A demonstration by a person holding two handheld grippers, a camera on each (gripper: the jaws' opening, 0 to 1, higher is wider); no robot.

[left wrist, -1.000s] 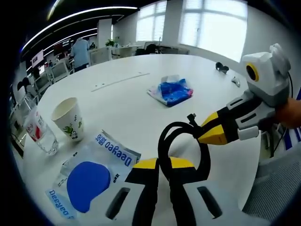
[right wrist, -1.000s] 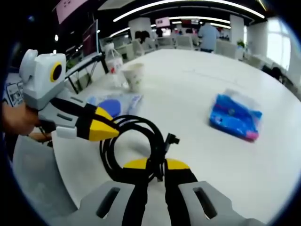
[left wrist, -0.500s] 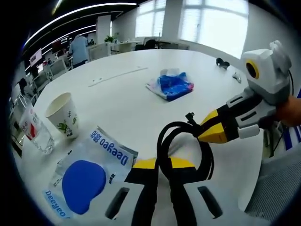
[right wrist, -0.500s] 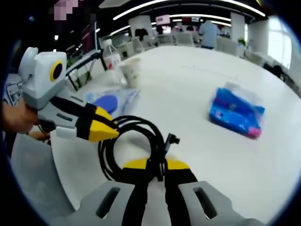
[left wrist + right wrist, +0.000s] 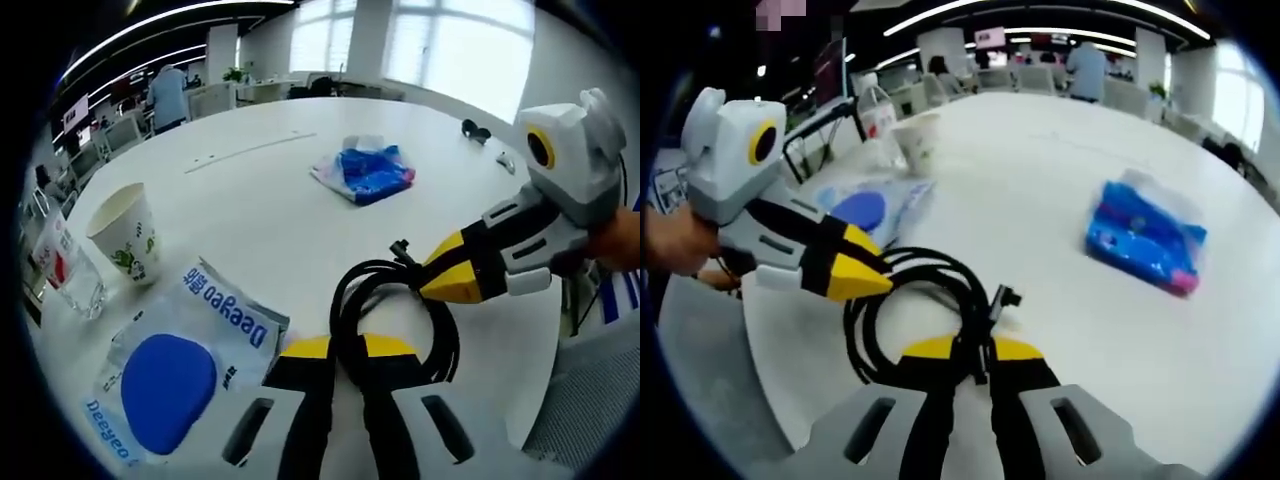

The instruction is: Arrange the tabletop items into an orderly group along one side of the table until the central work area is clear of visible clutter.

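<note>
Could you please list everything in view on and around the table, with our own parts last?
cable: one, black, coiled at the near table edge, held by both grippers
Deegeo pack: one, clear with blue pad, beside the cable
cup: one, white paper, upright beyond the pack
bottle: one, clear with red label, next to the cup
blue pack: one, blue and clear, mid-table
table: one, white, round
left gripper: yellow-tipped jaws shut on the cable
right gripper: yellow-tipped jaws shut on the cable
</note>
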